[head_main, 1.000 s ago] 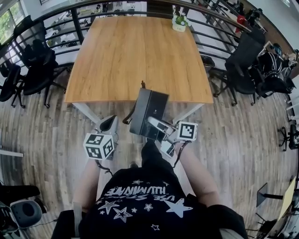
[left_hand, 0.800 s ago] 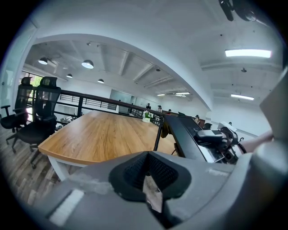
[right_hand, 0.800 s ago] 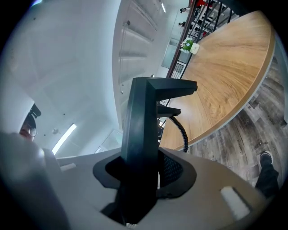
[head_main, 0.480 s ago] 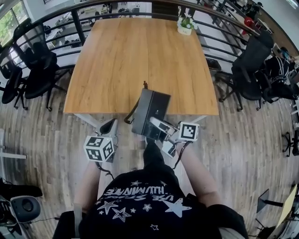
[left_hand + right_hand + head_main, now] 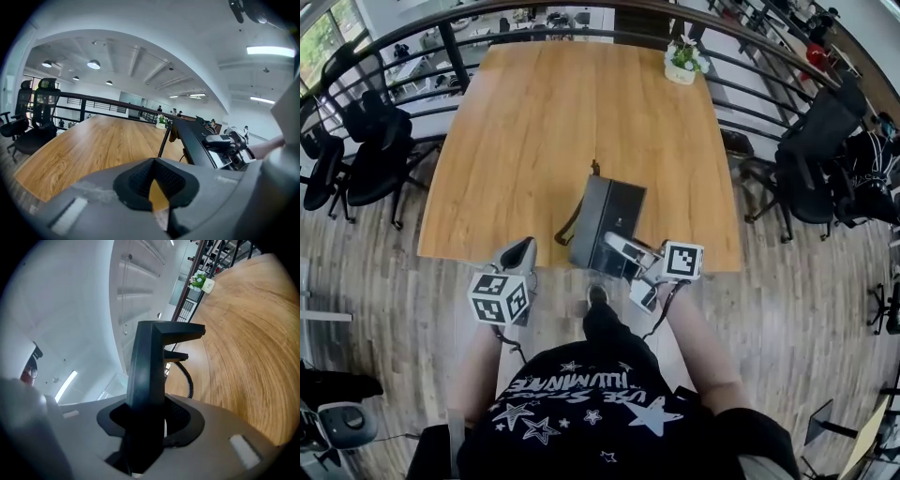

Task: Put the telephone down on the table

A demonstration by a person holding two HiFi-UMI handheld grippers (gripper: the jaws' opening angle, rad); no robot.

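Telephone is hanging in the right gripper, over the near edge of the table.

The floor is showing long grey-brown wood planks all around. The table is sitting on it, big and square, with a smooth, flat top of light wood with fine lines running along it. A dark rail of thin bars is curving round its far side. Black chairs with soft, rounded backs are standing at the left and the right.

The telephone is looking like a flat black box with sharp corners, smooth and hard. It is sitting on its thin edge, with its near end pinched between the two grey jaws. Their dark, bumpy pads are pressing on both of its flat sides. Most of it is sticking out past the jaws, over the wood. I cannot tell if it is touching the table.

The left gripper is staying off to the left of the telephone, apart from it. Its jaws are closed tip to tip and are holding nothing.

A small white pot with green leaves is standing at the far right corner. A curly black cord is dangling from the telephone.
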